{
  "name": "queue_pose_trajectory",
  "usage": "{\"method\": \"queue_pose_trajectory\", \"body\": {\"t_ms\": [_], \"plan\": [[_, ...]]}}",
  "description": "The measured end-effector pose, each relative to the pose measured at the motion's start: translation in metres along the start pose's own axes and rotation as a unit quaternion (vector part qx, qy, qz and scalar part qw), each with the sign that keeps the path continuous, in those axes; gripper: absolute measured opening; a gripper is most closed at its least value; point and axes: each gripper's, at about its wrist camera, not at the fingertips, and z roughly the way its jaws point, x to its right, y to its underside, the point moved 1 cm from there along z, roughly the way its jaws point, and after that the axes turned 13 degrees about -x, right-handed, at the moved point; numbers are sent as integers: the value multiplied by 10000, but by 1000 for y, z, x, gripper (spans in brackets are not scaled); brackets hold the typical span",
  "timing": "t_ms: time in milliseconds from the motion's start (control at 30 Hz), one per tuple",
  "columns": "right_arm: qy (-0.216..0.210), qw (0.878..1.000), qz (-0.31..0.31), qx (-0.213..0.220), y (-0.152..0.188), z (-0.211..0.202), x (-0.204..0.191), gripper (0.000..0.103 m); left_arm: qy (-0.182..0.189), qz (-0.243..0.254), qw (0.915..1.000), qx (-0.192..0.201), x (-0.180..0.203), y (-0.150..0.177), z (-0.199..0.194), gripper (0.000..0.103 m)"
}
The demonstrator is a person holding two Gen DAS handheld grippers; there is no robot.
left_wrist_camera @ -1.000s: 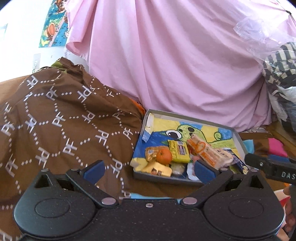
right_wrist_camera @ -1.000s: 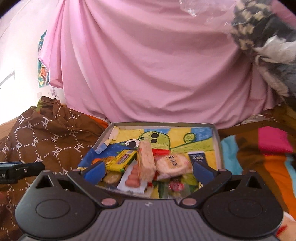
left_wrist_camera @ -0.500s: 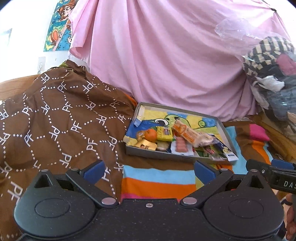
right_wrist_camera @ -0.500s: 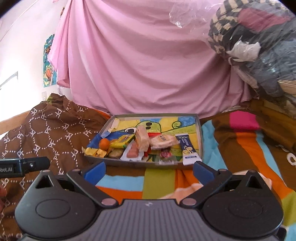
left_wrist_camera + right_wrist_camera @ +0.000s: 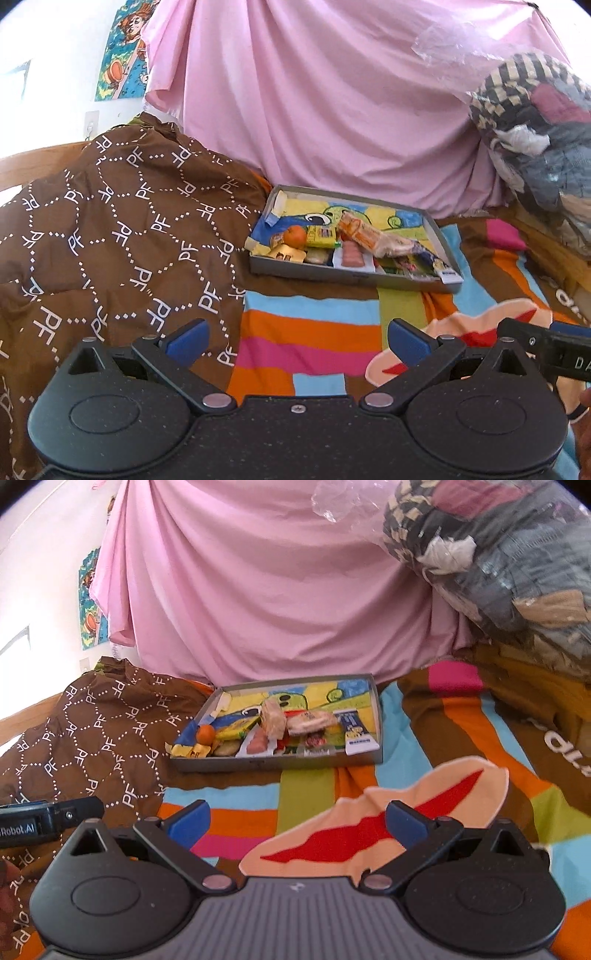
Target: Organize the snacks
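Grey cardboard tray (image 5: pixel 280 762) of snacks, an orange (image 5: pixel 205 734) at its left end, lies on the striped blanket (image 5: pixel 436 738) beside a brown cloth (image 5: pixel 122 229). Well short of it, left gripper (image 5: pixel 295 341) and right gripper (image 5: pixel 297 821) hover spread wide, both empty.

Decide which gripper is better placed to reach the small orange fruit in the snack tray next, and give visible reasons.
Left, probably. The orange fruit lies at the tray's left end, nearer the left gripper's line. The right gripper, also open and empty, faces the tray's right half.
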Motion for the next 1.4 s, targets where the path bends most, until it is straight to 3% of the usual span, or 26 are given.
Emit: {"method": "queue_pose_trajectory", "body": {"t_ms": [600, 1400], "plan": [[-41, 9994, 195, -274, 31, -2, 8, 103, 3, 95, 9995, -316, 6, 25, 0, 102], [-67, 9989, 257, -393, 36, 2, 11, 103, -80, 179, 9991, -384, 8, 30, 1, 102]]}}
